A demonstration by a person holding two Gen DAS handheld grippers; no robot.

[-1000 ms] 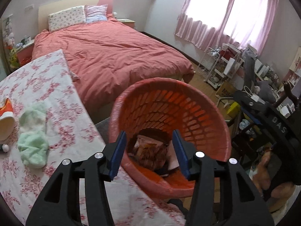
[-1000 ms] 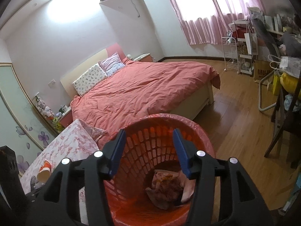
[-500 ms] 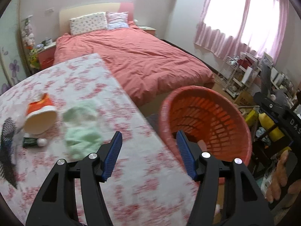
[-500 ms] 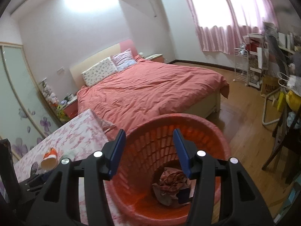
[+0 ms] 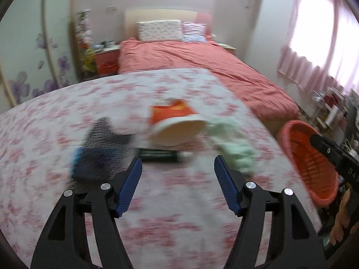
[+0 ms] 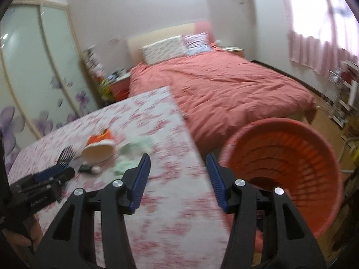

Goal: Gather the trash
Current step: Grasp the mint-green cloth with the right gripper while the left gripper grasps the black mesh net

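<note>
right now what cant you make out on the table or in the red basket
- Left wrist view: motion blur smears the dark mesh item and the flat black object; neither can be identified.
- Right wrist view: the right gripper and the near rim hide the bottom of the red plastic lattice basket; contents unseen.

Slatted plastic basket (image 6: 291, 157) — floral cloth table cover (image 5: 179, 201).
</note>
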